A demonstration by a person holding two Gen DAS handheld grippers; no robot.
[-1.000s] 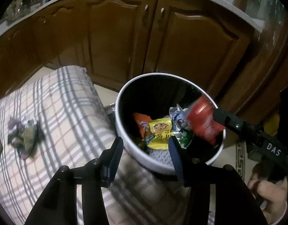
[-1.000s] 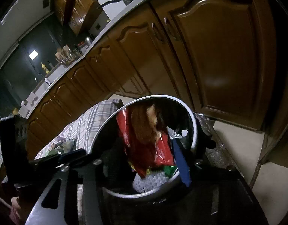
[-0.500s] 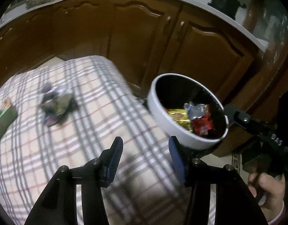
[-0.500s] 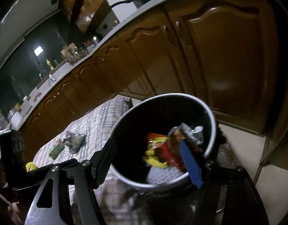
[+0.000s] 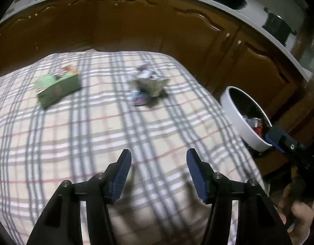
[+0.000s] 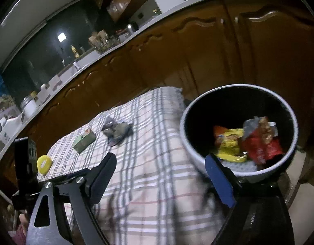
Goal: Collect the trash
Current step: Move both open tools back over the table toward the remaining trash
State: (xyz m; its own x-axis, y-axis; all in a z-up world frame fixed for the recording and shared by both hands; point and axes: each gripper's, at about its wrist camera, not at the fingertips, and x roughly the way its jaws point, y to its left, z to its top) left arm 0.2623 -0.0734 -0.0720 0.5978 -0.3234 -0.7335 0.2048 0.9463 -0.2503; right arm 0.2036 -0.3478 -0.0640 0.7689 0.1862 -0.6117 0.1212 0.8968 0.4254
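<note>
Left wrist view: left gripper [image 5: 158, 161] hangs over the plaid tablecloth [image 5: 91, 134], its 2 blue-padded fingers spread wide with nothing between them. On the cloth beyond it lie 1 green carton [image 5: 57, 86] on its side and, well apart to its right, 1 crumpled pile of wrappers [image 5: 149, 86]; both are motion-blurred. The white trash bin [image 5: 239, 118], black inside, stands off the cloth's right edge, in front of the brown cabinet doors [image 5: 177, 30]. Only a little of its contents shows over the rim: silver foil and a red scrap. A blue-tipped finger of the other gripper sits at the bin's near rim.

Right wrist view: right gripper [image 6: 160, 170] is spread wide and empty, left finger over the cloth, right finger in front of the bin's near wall. Trash bin [image 6: 186, 143] holds 1 orange packet [image 6: 219, 133], 1 yellow wrapper [image 6: 231, 150], 1 red wrapper [image 6: 261, 148] and silver foil [image 6: 250, 125], on top of something white. On the cloth: wrapper pile [image 6: 118, 131], green carton [image 6: 84, 141], and a yellow ring-shaped item [image 6: 43, 164] near the far left edge.
</note>
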